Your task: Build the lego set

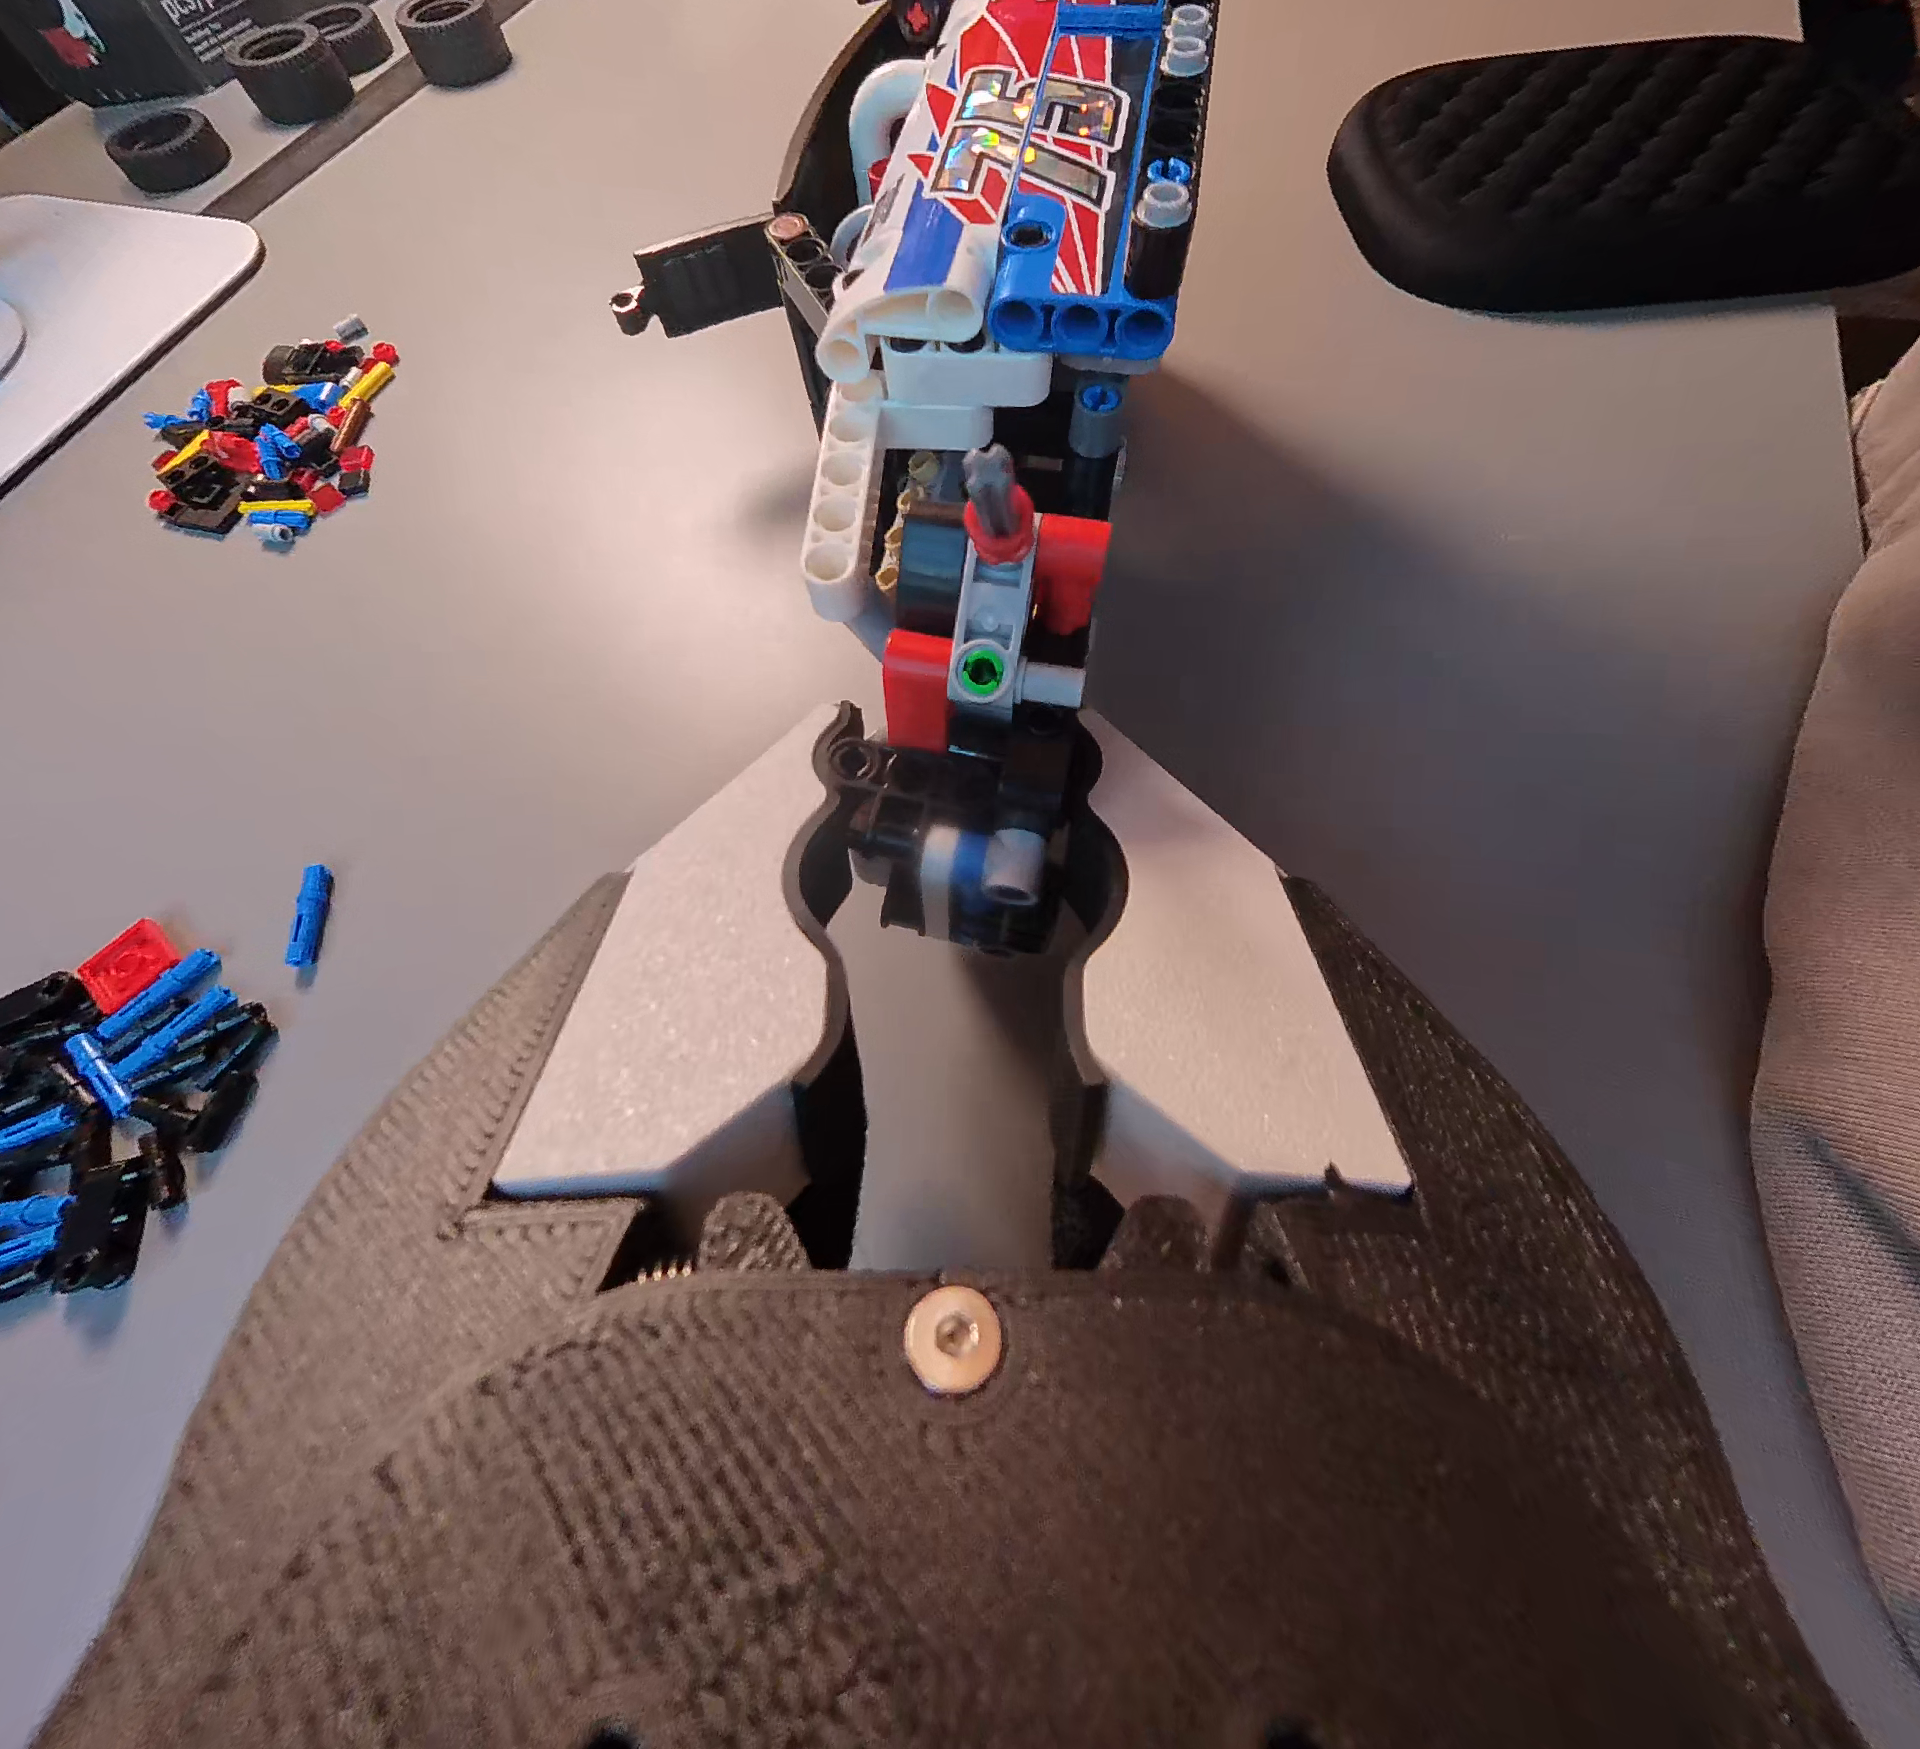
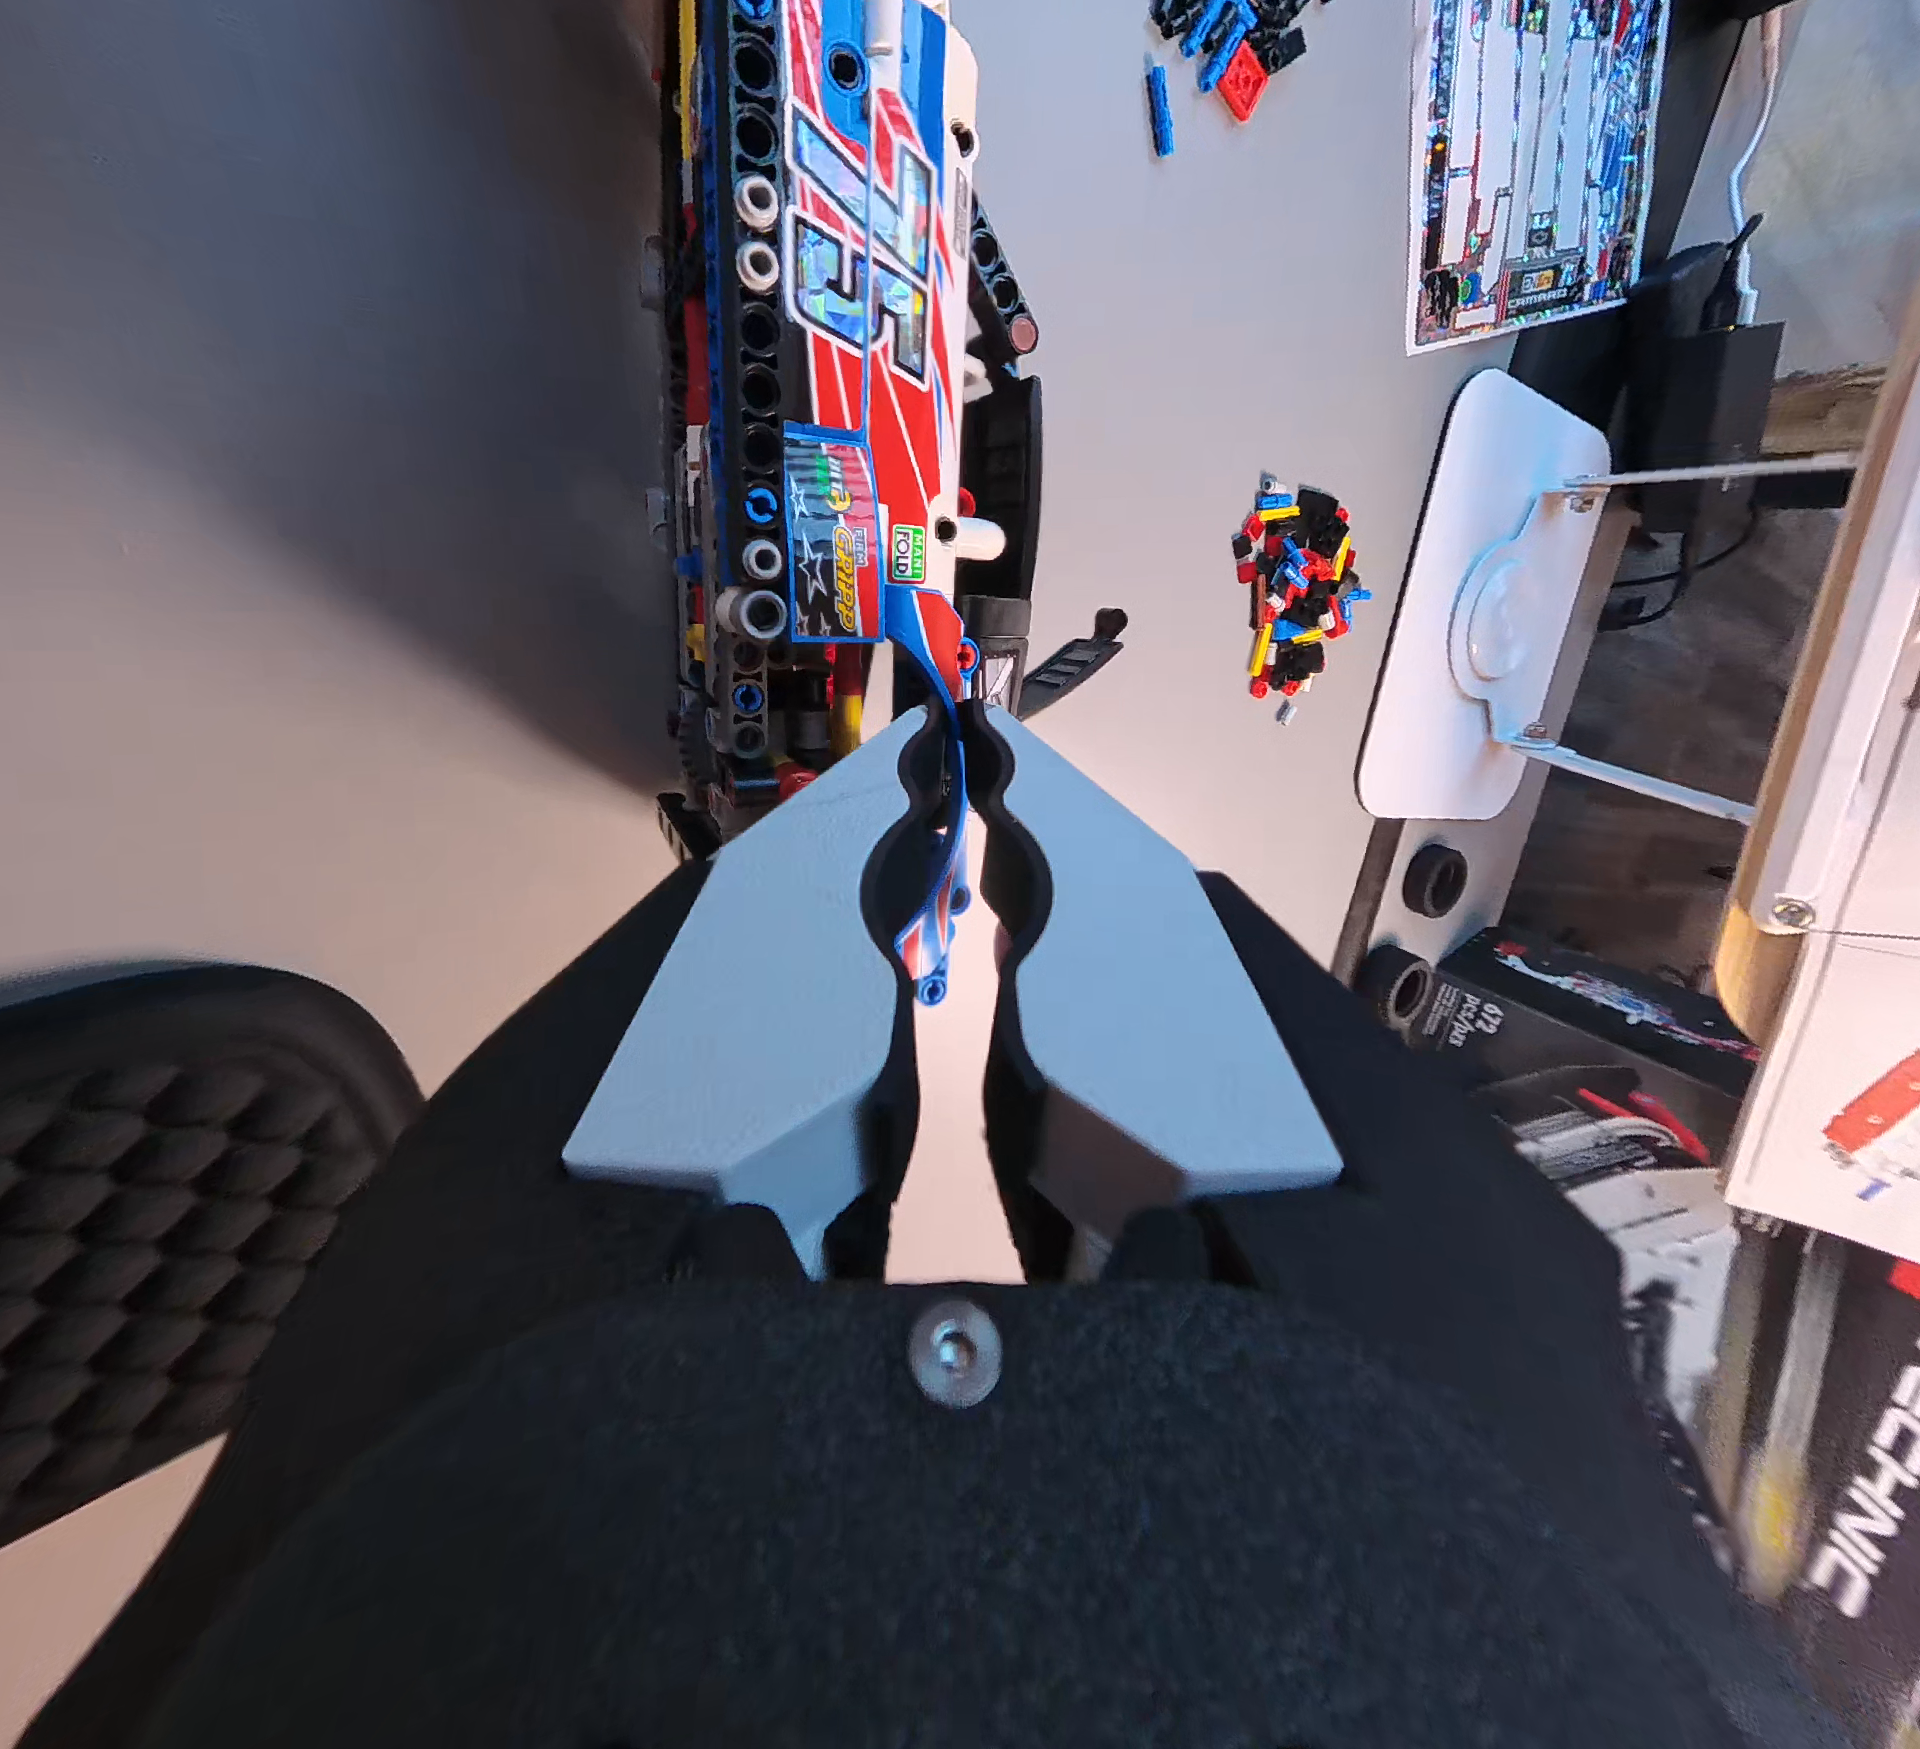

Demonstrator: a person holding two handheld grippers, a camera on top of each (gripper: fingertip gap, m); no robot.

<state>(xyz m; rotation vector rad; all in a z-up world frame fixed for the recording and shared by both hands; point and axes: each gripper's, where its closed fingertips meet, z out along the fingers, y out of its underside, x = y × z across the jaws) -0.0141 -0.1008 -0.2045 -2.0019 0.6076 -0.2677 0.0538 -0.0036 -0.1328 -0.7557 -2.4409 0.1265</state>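
Left wrist view shows us the left gripper (image 1: pixel 961 826) clamped on the black end of the lego car (image 1: pixel 1023 172), whose body stretches away from us above the grey table (image 1: pixel 520 660). The car lies on its side, with the blue, red and white stickered panel facing up. At the left of the table we see a mixed pile of small pieces (image 1: pixel 270 432), a pile of blue and black pins (image 1: pixel 114 1086), one loose blue pin (image 1: pixel 309 913) and four black tyres (image 1: pixel 312 58). In the right wrist view, the right gripper (image 2: pixel 961 826) pinches a thin curved blue panel (image 2: pixel 943 858) at the other end of the same car. A sticker sheet (image 2: pixel 1538 110) lies farther right.
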